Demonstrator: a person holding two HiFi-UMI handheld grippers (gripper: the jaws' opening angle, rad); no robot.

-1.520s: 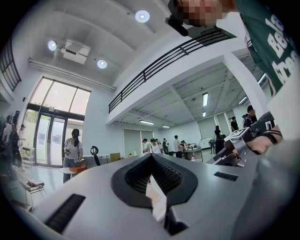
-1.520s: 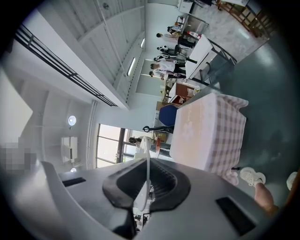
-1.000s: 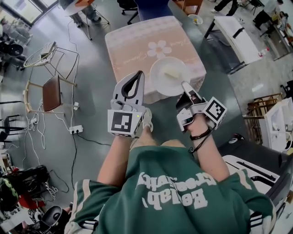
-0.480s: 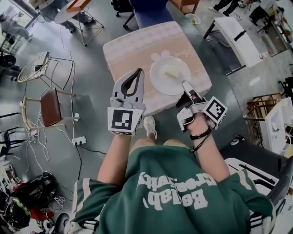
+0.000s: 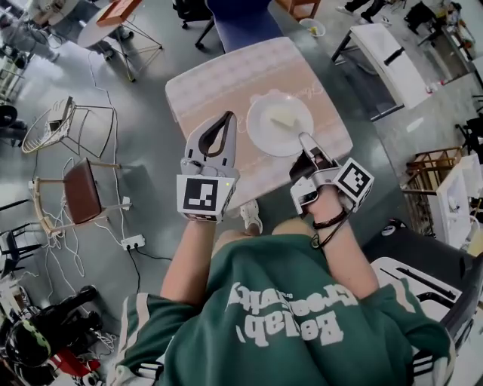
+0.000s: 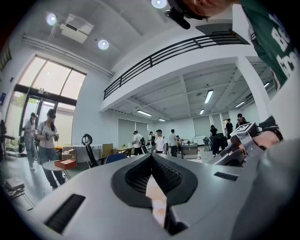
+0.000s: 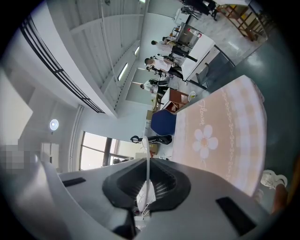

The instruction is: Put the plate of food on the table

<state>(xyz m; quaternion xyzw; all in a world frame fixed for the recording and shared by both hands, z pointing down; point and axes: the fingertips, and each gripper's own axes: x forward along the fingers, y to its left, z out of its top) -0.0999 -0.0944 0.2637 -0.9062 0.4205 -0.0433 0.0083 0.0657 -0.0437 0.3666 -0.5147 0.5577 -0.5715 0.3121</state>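
The right gripper pinched the round white plate of pale food by its rim; the left gripper, just beside it, was pressed together.

Glossy grey floor, blue chair, wire-frame chair, tall windows, ceiling lights.

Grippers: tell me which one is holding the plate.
The right gripper: its fingers pinch the white plate by its rim. The left gripper is shut on nothing, apart from the plate.
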